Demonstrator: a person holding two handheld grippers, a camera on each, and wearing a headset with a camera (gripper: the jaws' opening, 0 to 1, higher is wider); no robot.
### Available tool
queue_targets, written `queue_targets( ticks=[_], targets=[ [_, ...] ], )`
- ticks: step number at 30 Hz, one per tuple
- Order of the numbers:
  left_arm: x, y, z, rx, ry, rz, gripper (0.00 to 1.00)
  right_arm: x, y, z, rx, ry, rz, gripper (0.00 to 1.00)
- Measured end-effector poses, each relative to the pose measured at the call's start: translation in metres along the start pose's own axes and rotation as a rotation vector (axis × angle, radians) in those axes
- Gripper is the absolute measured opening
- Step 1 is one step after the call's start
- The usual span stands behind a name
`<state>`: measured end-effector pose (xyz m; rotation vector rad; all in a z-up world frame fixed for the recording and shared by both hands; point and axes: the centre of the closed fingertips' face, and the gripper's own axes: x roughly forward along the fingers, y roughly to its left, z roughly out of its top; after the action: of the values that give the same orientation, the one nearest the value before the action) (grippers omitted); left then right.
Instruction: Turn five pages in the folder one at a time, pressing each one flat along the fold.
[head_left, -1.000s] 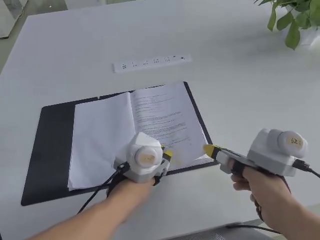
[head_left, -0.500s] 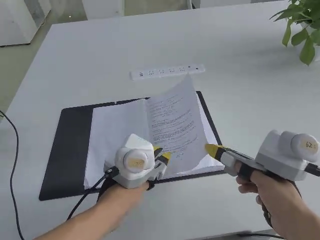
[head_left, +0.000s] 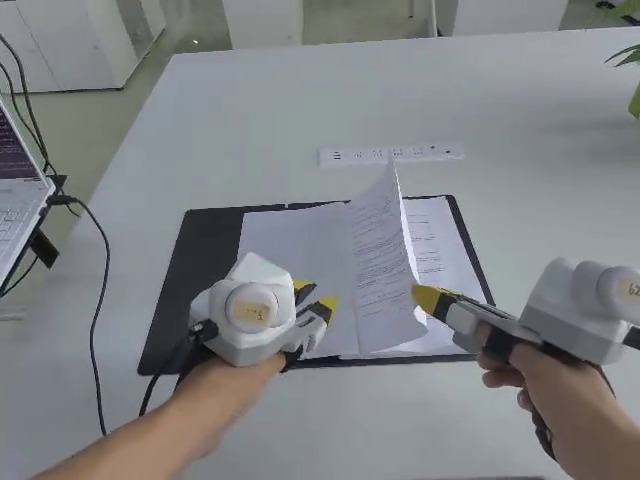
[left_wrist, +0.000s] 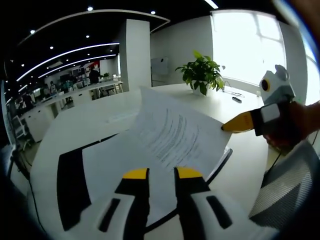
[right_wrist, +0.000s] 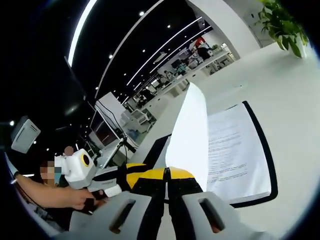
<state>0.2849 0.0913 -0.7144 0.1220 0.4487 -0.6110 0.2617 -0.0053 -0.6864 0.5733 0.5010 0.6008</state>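
A black folder (head_left: 205, 270) lies open on the white table, with white sheets on both sides. One printed page (head_left: 385, 260) stands nearly upright over the fold. My right gripper (head_left: 425, 296) is shut on its lower corner. In the right gripper view the page (right_wrist: 190, 130) rises from between the closed jaws of that gripper (right_wrist: 167, 172). My left gripper (head_left: 315, 298) hovers over the left sheets near the folder's front edge. Its jaws (left_wrist: 161, 173) stand slightly open with nothing between them. Ahead of it are the lifted page (left_wrist: 175, 132) and the right gripper (left_wrist: 235, 124).
A white power strip (head_left: 390, 153) lies beyond the folder. A laptop (head_left: 15, 190) and a black cable (head_left: 95, 290) sit off the table's left side. A potted plant (left_wrist: 202, 75) stands far right, and an office chair (left_wrist: 285, 185) is at the table's near side.
The page has gone from lying almost flat on the right side to standing upright over the fold, its corner held in the right gripper. The left gripper stays near the folder's front edge.
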Motion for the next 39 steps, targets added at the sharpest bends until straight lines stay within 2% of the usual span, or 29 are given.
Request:
queue_targets(
  ticks=[9,16,20,25,27,30,37,39],
  targets=[
    [-0.033,0.028,-0.001,-0.02,-0.019,0.05,0.19,0.034,0.044,-0.013,-0.035,0.048,0.072,0.0],
    [-0.06,0.056,-0.01,-0.046,-0.022,0.101,0.2,0.062,0.072,-0.033,-0.059,0.107,0.108,0.0],
    [-0.074,0.07,-0.017,-0.055,-0.02,0.131,0.19,0.075,0.082,-0.043,-0.067,0.137,0.12,0.0],
    [-0.087,0.085,-0.025,-0.071,-0.015,0.155,0.19,0.093,0.085,-0.054,-0.078,0.173,0.127,0.0],
    [-0.09,0.091,-0.027,-0.075,-0.016,0.168,0.19,0.099,0.084,-0.063,-0.086,0.205,0.117,0.0],
    [-0.094,0.097,-0.031,-0.085,-0.014,0.178,0.19,0.107,0.086,-0.068,-0.085,0.216,0.123,0.0],
    [-0.101,0.105,-0.041,-0.109,-0.006,0.191,0.19,0.126,0.092,-0.086,-0.097,0.269,0.131,0.0],
    [-0.102,0.108,-0.046,-0.118,0.001,0.194,0.19,0.132,0.091,-0.094,-0.111,0.299,0.124,0.0]
  ],
)
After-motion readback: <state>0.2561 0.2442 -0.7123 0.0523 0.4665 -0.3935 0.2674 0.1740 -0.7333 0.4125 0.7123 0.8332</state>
